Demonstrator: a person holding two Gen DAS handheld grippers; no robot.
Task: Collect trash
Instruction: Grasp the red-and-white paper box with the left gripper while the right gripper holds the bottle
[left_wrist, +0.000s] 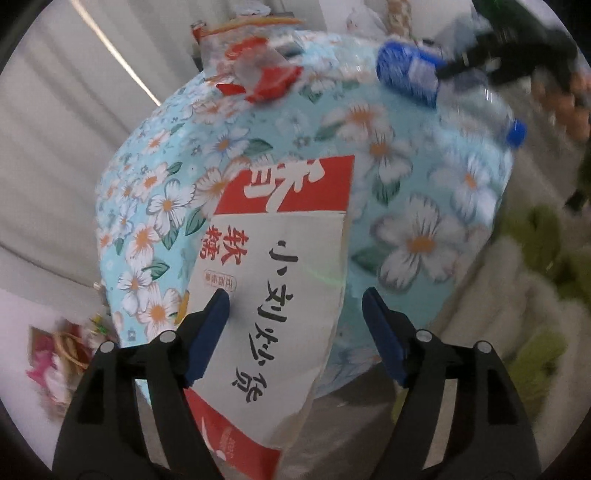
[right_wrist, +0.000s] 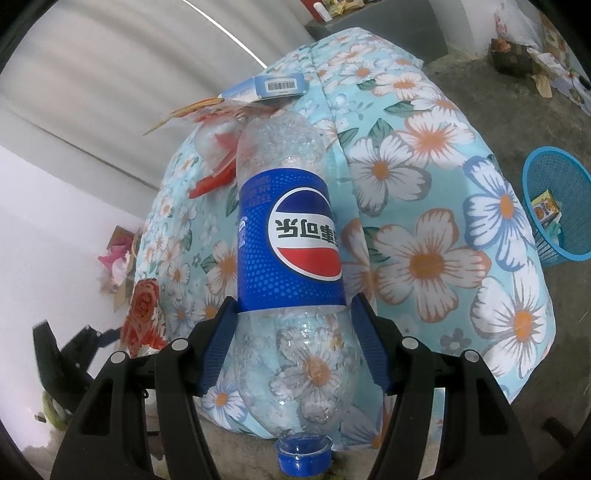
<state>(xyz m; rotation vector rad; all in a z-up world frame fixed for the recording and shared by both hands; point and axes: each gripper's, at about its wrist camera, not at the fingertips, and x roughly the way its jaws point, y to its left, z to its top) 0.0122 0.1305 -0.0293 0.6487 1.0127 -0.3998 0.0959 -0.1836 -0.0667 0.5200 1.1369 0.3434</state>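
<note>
A red and white snack bag lies on a light blue floral cushion. My left gripper hangs over the bag's lower half, open. Its left pad is at the bag's edge and the right pad stands clear of it. My right gripper is shut on a clear Pepsi bottle just below its blue label, with the blue cap pointing toward the camera. That bottle also shows at the top right of the left wrist view. A red wrapper and a blue barcode card lie at the cushion's far end.
A blue mesh basket holding a yellow carton stands on the concrete floor to the right of the cushion. Paper litter lies by the white wall and in the far corner. Something green and fuzzy lies beside the cushion.
</note>
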